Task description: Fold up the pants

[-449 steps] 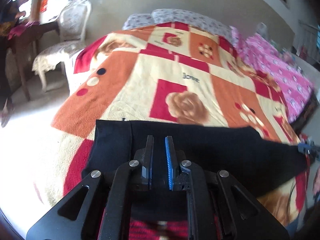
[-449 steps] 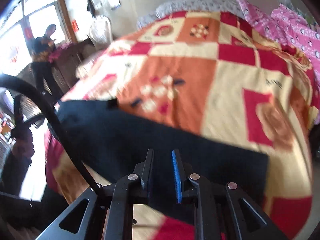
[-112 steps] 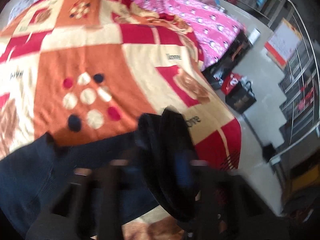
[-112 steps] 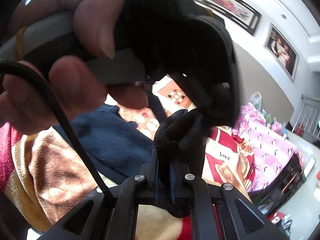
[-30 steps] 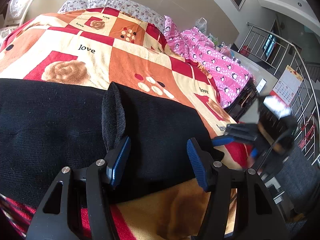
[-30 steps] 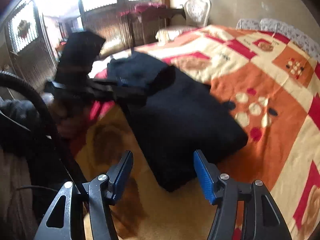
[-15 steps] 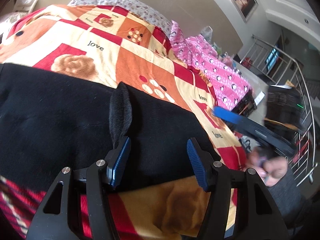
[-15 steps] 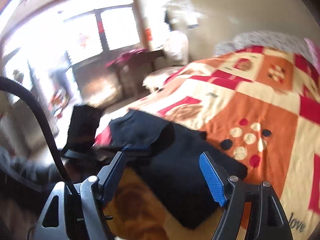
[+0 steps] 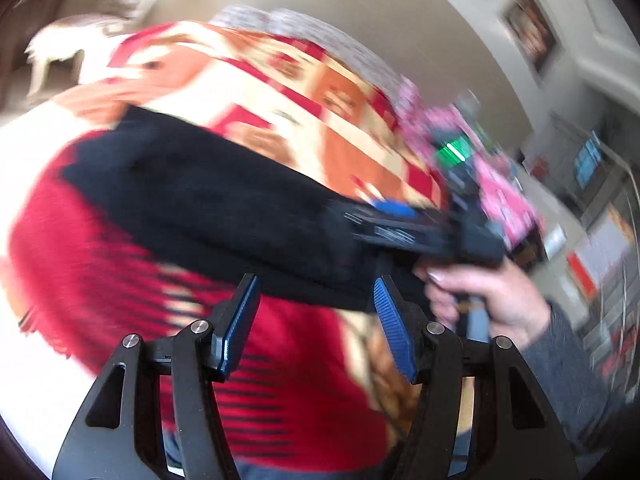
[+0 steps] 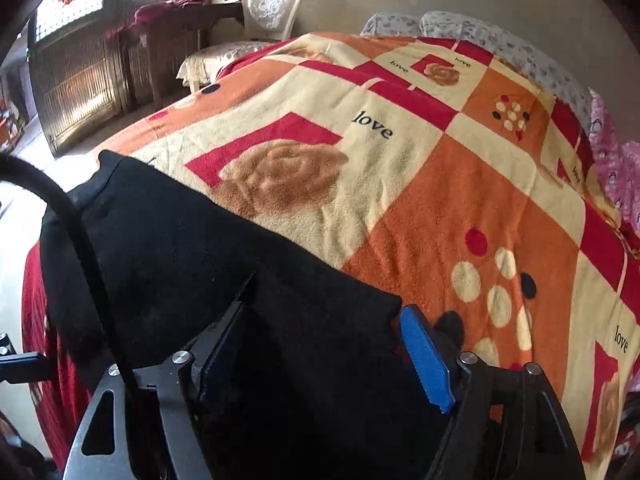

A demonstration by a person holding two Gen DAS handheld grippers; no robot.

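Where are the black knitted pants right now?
The black knitted pants lie folded on the near edge of the orange, red and cream patterned blanket, at the lower left of the right wrist view.

Two close wrist views sharing pants [image 9: 224, 208]

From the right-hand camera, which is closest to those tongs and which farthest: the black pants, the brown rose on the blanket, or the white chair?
1. Black pants: right at the right tongs, low in the picture.
2. Brown rose: mid-blanket, beyond the pants.
3. White chair: past the bed, at the top.
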